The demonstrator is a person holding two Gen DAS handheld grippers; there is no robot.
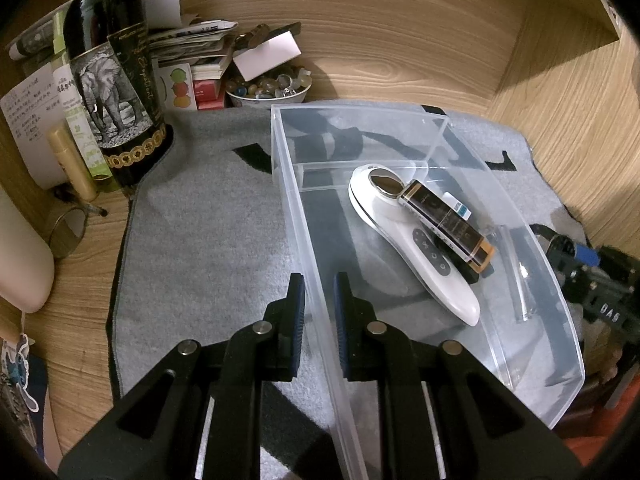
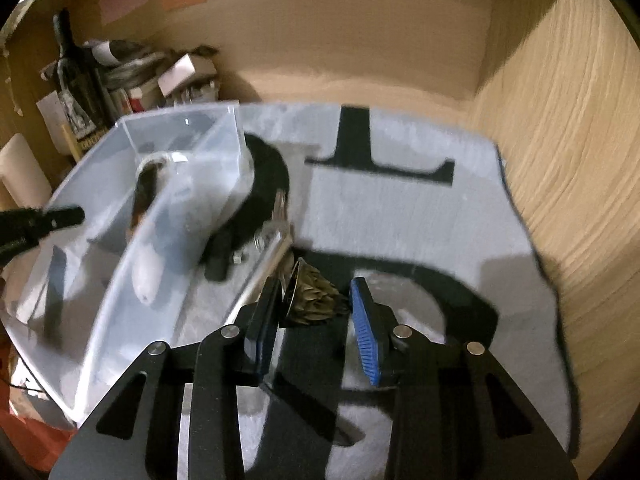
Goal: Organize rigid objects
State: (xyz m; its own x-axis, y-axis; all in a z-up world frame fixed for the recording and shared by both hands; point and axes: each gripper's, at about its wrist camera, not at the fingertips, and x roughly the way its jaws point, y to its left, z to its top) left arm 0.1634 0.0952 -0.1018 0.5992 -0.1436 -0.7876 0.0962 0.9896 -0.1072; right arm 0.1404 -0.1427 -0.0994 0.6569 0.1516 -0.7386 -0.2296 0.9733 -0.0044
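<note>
Left wrist, my grip: my left gripper straddles the near wall of the clear bin, fingers narrowly apart; I cannot tell whether they pinch the wall.
Left wrist, contents: a white handheld device lies in the bin with a dark slim box resting across it.
Left wrist, surroundings: the bin sits on a grey mat, a wine bottle standing at the mat's far left corner.
Right wrist, my grip: my right gripper has jaws apart around a dark scaly cone-shaped object, just beside the bin's outer wall; the blur hides whether both pads touch it.
Right wrist, doing it well: I judge I should close squarely on the cone's wide body, lift clear of the bin's rim, then lower it into free floor beside the device.
</note>
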